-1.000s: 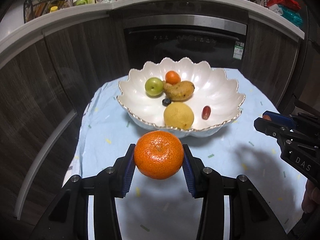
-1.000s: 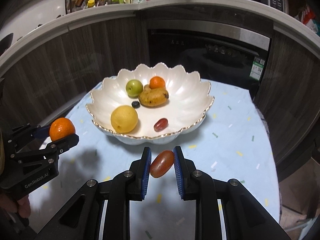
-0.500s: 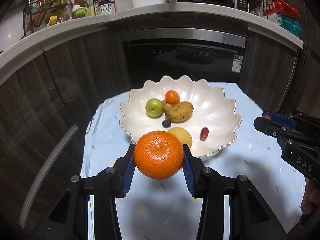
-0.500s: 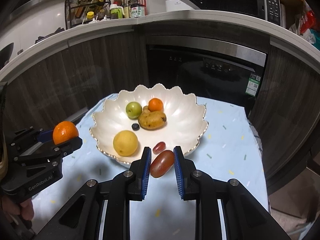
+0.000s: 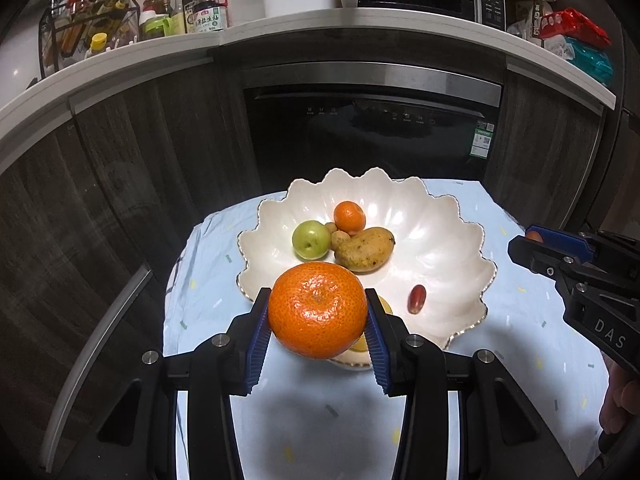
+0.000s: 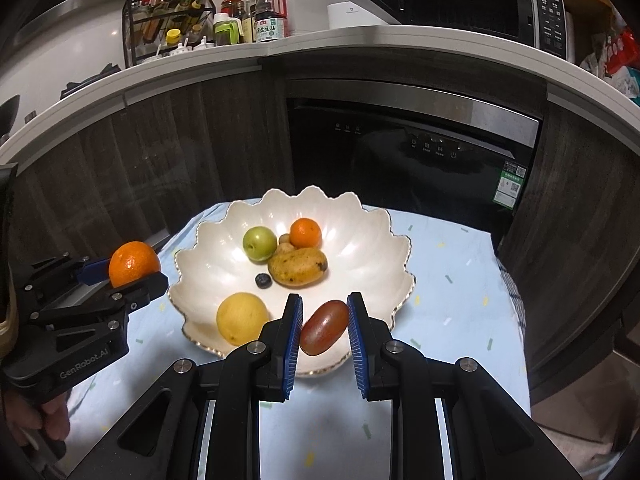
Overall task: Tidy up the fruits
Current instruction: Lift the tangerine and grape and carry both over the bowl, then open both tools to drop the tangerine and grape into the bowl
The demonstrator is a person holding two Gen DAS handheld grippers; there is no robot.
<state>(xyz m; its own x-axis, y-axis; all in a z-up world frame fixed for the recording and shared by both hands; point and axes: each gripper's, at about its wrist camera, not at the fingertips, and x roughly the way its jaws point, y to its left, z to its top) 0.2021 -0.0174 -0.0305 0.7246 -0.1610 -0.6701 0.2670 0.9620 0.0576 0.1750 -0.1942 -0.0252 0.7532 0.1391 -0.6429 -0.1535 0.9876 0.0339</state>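
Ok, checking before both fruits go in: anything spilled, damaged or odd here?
Nothing stands out. The scalloped bowl sits upright with its fruit inside; the tangerine and the red fruit are held cleanly in the tongs.

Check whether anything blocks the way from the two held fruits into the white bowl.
Nothing visible does. The left tongs hold the big orange and the right tongs hold the red grape tomato, both near the white bowl's front rim. Open bowl floor shows on its right side; the fruit already inside sits left and centre.

Glossy white ceramic-looking bowl (image 6: 372, 236) with gilt rim; matt, wrinkled pale-blue cloth (image 6: 452, 280); dark wood-grain cabinets (image 5: 120, 168); dimpled mandarin (image 5: 317, 310).
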